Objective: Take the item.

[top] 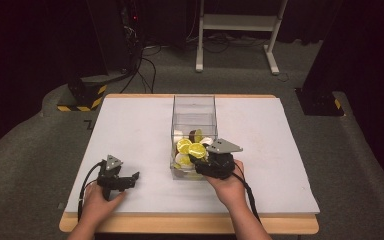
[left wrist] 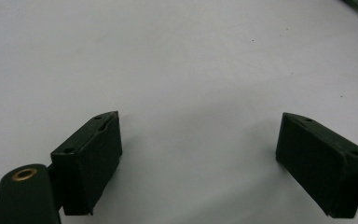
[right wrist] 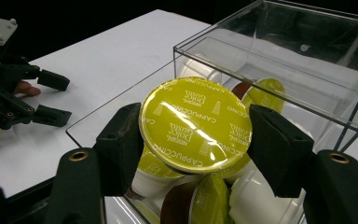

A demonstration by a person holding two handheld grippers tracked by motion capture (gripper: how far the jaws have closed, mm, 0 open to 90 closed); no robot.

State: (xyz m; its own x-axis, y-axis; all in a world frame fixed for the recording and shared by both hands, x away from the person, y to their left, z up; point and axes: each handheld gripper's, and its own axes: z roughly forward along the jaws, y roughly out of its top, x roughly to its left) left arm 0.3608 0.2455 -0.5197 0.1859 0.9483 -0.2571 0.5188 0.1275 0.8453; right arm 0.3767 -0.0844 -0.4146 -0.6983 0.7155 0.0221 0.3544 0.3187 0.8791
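Note:
A clear plastic box (top: 194, 107) stands in the middle of the white table and holds several coffee capsules. My right gripper (top: 200, 156) reaches over the box's near end and is shut on a capsule with a yellow-green foil lid (right wrist: 196, 123), both jaws pressed to its rim above the other capsules (right wrist: 256, 196). That capsule (top: 197, 149) sits just above the pile. My left gripper (top: 132, 177) rests on the table at the front left, open, with nothing between its jaws. The same left gripper (right wrist: 51, 98) lies off to the left in the right gripper view.
The white table (top: 130, 130) ends in a wooden front edge (top: 190, 224). The box's clear walls (right wrist: 223, 42) rise around the capsules. Beyond the table are grey carpet, a white frame's legs (top: 235, 30) and dark equipment with cables (top: 130, 45).

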